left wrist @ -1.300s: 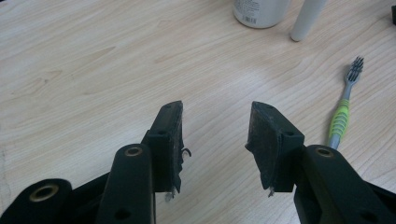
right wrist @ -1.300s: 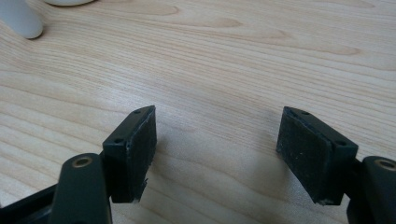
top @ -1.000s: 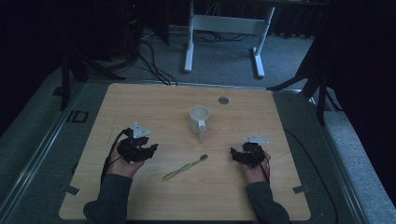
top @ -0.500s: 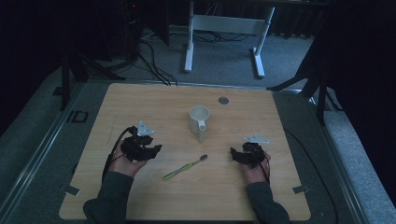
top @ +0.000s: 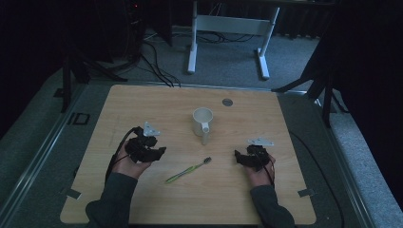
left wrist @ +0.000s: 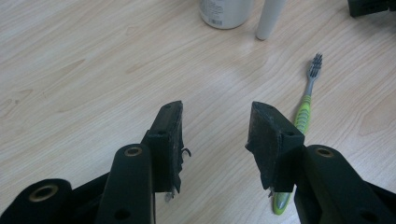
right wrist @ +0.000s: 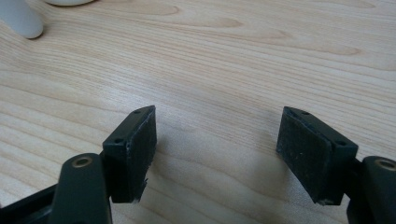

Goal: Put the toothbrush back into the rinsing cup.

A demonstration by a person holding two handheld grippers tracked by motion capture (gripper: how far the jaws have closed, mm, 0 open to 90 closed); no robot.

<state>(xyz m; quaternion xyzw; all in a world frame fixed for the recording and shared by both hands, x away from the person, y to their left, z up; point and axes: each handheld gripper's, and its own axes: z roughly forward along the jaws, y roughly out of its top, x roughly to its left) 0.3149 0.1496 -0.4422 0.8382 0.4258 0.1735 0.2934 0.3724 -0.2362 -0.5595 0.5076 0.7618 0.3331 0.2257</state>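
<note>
A white mug (top: 203, 121) stands upright near the middle of the wooden table (top: 142, 102), its handle toward the person. Its base (left wrist: 225, 11) and handle tip (left wrist: 270, 19) show at the top of the left gripper view. A green toothbrush (top: 187, 170) lies flat in front of the mug, bristles to the right; the same toothbrush (left wrist: 304, 108) lies just right of my left jaws. My left gripper (top: 160, 151) is open with only bare wood between its jaws, left of the brush. My right gripper (top: 237, 156) is open over bare wood to the brush's right.
A small grey round disc (top: 227, 101) sits near the table's far edge. Behind the table stand a white desk frame (top: 228, 28) and loose cables (top: 152, 52) on the floor. Tape tabs (top: 304, 192) mark the near corners.
The left gripper has shifted slightly to the right toward the toothbrush. The right gripper, mug and toothbrush have not moved.
</note>
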